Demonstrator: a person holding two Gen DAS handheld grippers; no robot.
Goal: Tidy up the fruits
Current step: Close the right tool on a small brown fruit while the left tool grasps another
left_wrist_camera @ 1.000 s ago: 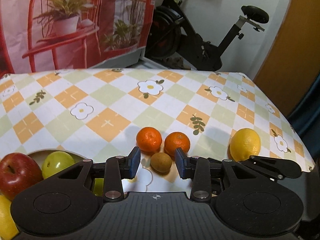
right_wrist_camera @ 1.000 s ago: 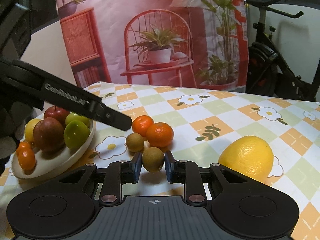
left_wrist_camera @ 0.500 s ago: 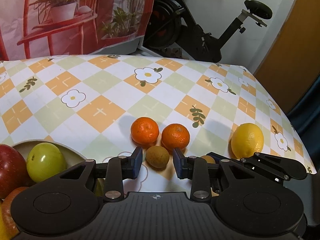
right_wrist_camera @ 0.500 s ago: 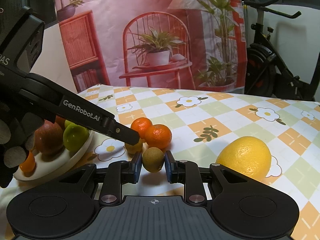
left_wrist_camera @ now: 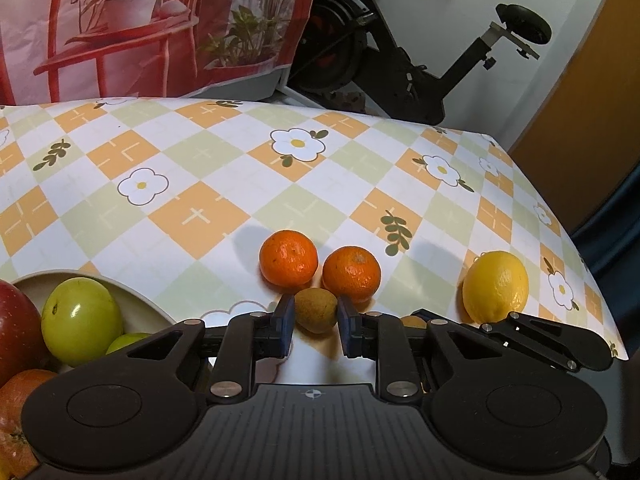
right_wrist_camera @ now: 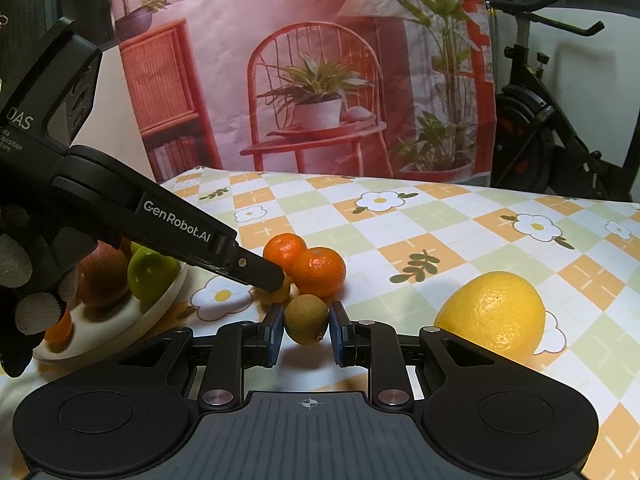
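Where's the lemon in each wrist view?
Left wrist: lemon at right, near the table's edge, behind the right hand-held gripper.
Right wrist: lemon at lower right, just right of that hand-held gripper.
Shared landmark: the pair of mandarins, left of it in both views.

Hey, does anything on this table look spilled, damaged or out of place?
Nothing spilled or damaged. Only loose fruit outside the plate: two tangerines, a lemon, and two small brown fruits, one in each gripper.
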